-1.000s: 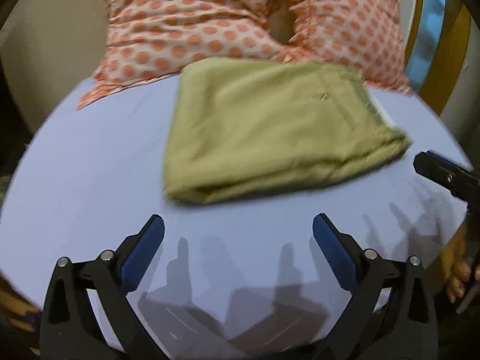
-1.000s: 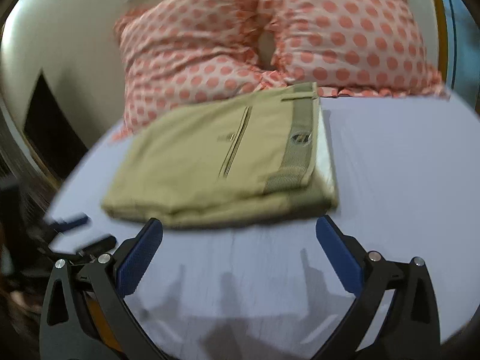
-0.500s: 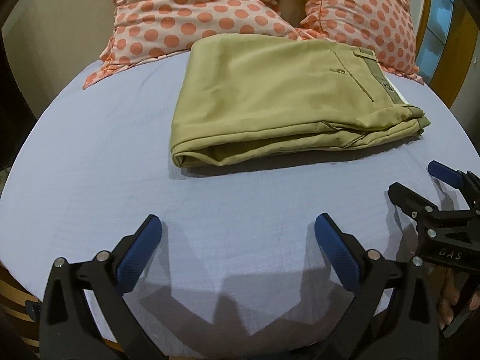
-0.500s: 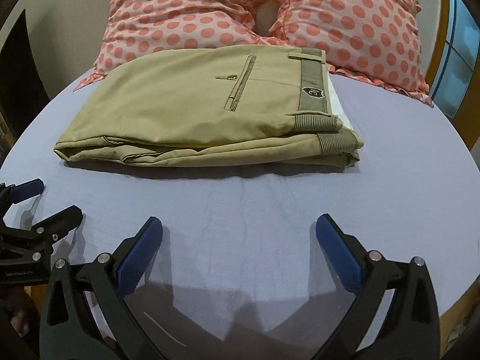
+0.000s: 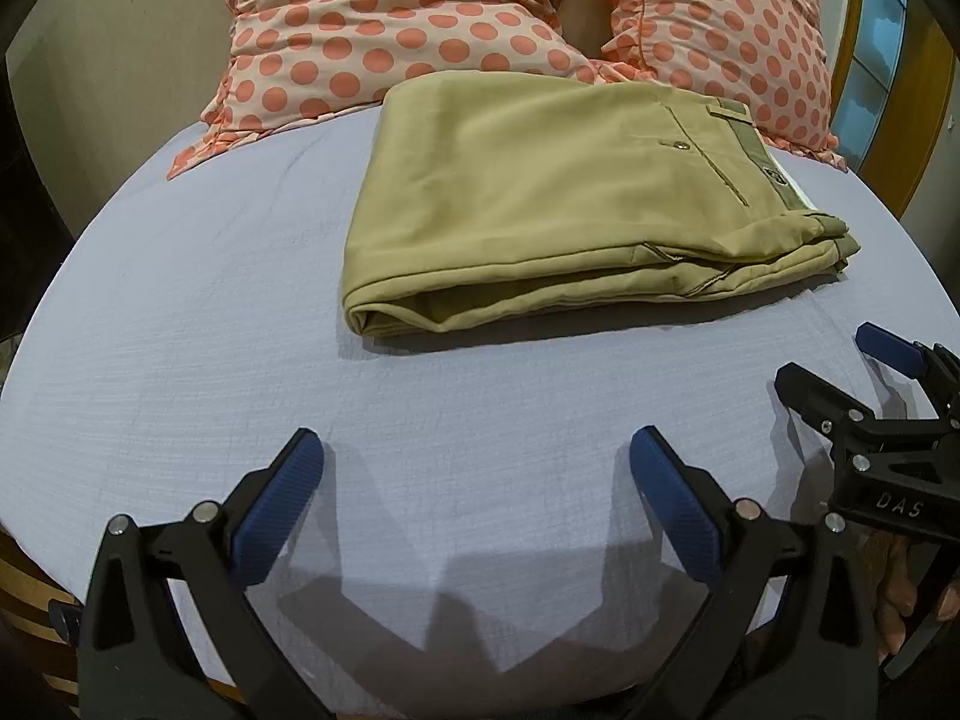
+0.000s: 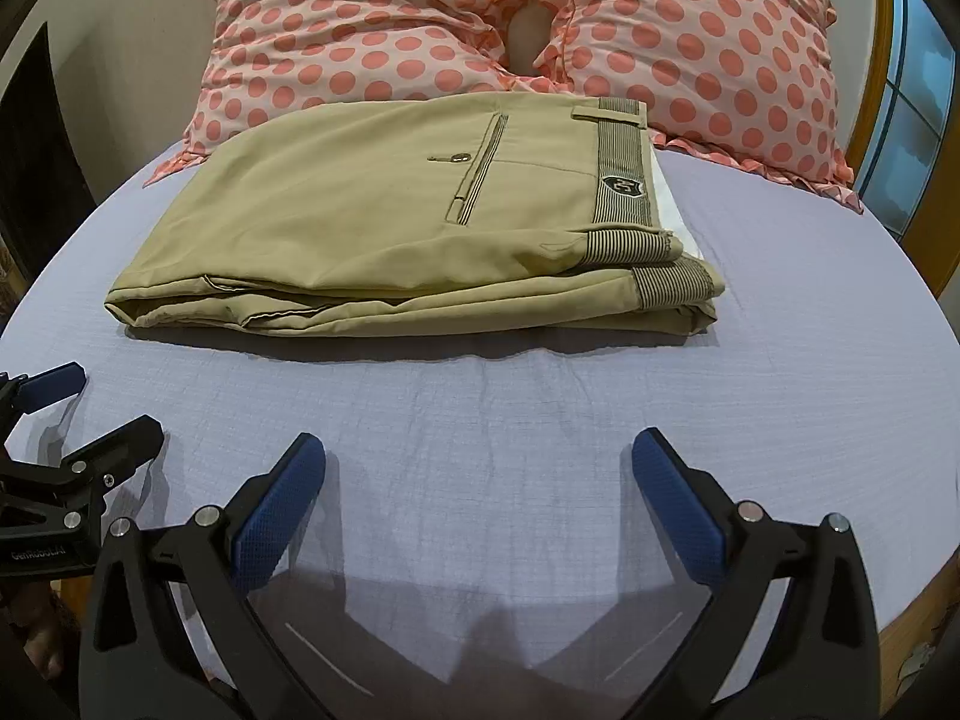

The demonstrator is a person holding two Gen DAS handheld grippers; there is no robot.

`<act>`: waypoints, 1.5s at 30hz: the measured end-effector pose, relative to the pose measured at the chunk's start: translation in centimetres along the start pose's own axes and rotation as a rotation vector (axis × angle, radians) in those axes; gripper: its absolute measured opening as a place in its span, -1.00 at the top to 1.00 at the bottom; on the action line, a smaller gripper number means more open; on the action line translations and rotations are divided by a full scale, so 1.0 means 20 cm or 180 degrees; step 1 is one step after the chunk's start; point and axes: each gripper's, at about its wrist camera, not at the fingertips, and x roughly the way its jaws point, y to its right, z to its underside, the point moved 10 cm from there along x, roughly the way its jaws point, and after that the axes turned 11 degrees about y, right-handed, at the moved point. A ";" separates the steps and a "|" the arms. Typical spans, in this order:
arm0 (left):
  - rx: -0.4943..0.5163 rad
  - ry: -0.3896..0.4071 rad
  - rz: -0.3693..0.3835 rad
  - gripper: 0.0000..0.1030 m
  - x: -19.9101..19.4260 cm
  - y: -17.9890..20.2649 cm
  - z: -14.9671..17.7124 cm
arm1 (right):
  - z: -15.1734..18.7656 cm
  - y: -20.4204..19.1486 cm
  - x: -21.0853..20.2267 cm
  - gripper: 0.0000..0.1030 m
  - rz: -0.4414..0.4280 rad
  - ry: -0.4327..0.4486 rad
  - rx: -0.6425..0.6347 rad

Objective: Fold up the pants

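Khaki pants (image 5: 558, 192) lie folded into a flat stack on the lavender bed sheet (image 5: 210, 330), waistband to the right; they also show in the right wrist view (image 6: 390, 216). My left gripper (image 5: 474, 462) is open and empty, above the sheet well short of the pants' near edge. My right gripper (image 6: 477, 462) is open and empty too, also short of the pants. The right gripper shows at the right edge of the left wrist view (image 5: 840, 372), and the left gripper at the left edge of the right wrist view (image 6: 90, 402).
Two pink pillows with orange dots (image 6: 384, 36) (image 6: 702, 42) lean at the head of the bed, just behind the pants. A wooden frame with blue panes (image 6: 912, 90) stands at the right. The bed's near edge is below the grippers.
Both grippers pulled back and steadied; the blur is gone. The pants stay folded in place. Both grippers stay open.
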 end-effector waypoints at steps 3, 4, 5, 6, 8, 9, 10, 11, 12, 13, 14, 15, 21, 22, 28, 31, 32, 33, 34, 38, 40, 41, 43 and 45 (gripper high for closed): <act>0.0002 0.0005 0.0001 -0.97 0.00 0.00 0.00 | 0.00 0.00 0.00 -0.97 0.0001 0.0001 0.0001; 0.0003 0.0005 0.0005 -0.97 0.00 0.00 0.00 | 0.00 0.00 0.00 -0.97 -0.0001 0.0001 -0.0001; 0.0003 0.0007 0.0005 -0.97 0.00 0.00 0.00 | 0.00 0.00 0.00 -0.97 -0.0002 0.0003 -0.0002; 0.0003 0.0009 0.0004 -0.97 0.00 0.00 0.00 | -0.01 0.00 0.00 -0.97 -0.0004 0.0004 -0.0004; 0.0000 0.0009 0.0003 -0.97 0.00 0.00 0.00 | -0.01 0.00 0.00 -0.97 -0.0003 0.0002 -0.0004; 0.0000 0.0009 0.0001 -0.97 0.00 0.00 0.00 | -0.01 0.00 0.00 -0.97 -0.0003 0.0003 -0.0004; 0.0002 0.0008 0.0003 -0.97 0.00 0.00 0.00 | -0.01 0.00 0.00 -0.97 -0.0003 0.0003 -0.0004; 0.0001 0.0006 0.0003 -0.97 0.00 -0.01 0.00 | -0.01 0.00 0.00 -0.97 -0.0003 0.0004 -0.0004; 0.0003 0.0009 0.0004 -0.97 0.00 0.00 0.00 | -0.01 0.00 0.00 -0.97 -0.0004 0.0004 -0.0004; 0.0005 0.0009 0.0004 -0.97 0.00 0.00 0.00 | -0.01 0.00 0.00 -0.97 -0.0004 0.0003 -0.0005; 0.0004 0.0009 0.0004 -0.97 0.00 -0.01 0.00 | -0.01 0.00 0.00 -0.97 -0.0005 0.0004 -0.0005; 0.0003 0.0008 0.0005 -0.97 0.00 0.00 0.00 | -0.01 0.00 0.00 -0.97 -0.0004 0.0005 -0.0004; 0.0004 0.0022 0.0009 -0.97 0.00 -0.01 -0.01 | -0.02 0.00 0.00 -0.97 -0.0002 0.0021 -0.0003; 0.0003 0.0023 0.0010 -0.97 0.00 -0.01 -0.01 | -0.02 0.00 0.00 -0.97 -0.0003 0.0022 -0.0004; 0.0006 0.0022 0.0012 -0.97 0.00 -0.01 -0.01 | -0.02 0.00 0.00 -0.97 0.0003 0.0028 0.0000; 0.0001 0.0024 0.0009 -0.97 0.00 -0.01 -0.01 | -0.02 0.00 0.00 -0.97 0.0006 0.0039 0.0001; 0.0002 0.0022 0.0008 -0.97 0.00 -0.01 -0.01 | -0.02 0.00 0.01 -0.97 0.0007 0.0041 0.0003; 0.0001 0.0021 0.0009 -0.97 0.00 -0.01 0.00 | -0.02 0.00 0.01 -0.97 0.0008 0.0041 0.0003; -0.0002 0.0019 0.0005 -0.97 0.00 -0.02 -0.01 | -0.02 0.00 0.01 -0.97 0.0008 0.0042 0.0003; -0.0001 0.0020 0.0006 -0.97 0.00 -0.02 -0.01 | -0.02 0.00 0.01 -0.97 0.0008 0.0043 0.0003; -0.0001 0.0021 0.0006 -0.97 0.00 -0.02 -0.01 | -0.02 0.00 0.01 -0.97 0.0008 0.0043 0.0004; 0.0000 0.0022 0.0006 -0.97 0.00 -0.02 -0.01 | -0.02 0.00 0.01 -0.97 0.0008 0.0043 0.0004; 0.0000 0.0023 0.0006 -0.97 0.00 -0.02 -0.01 | -0.02 0.00 0.01 -0.97 0.0008 0.0043 0.0003; -0.0001 0.0022 0.0005 -0.97 0.00 -0.02 -0.01 | -0.02 0.00 0.01 -0.97 0.0009 0.0044 0.0004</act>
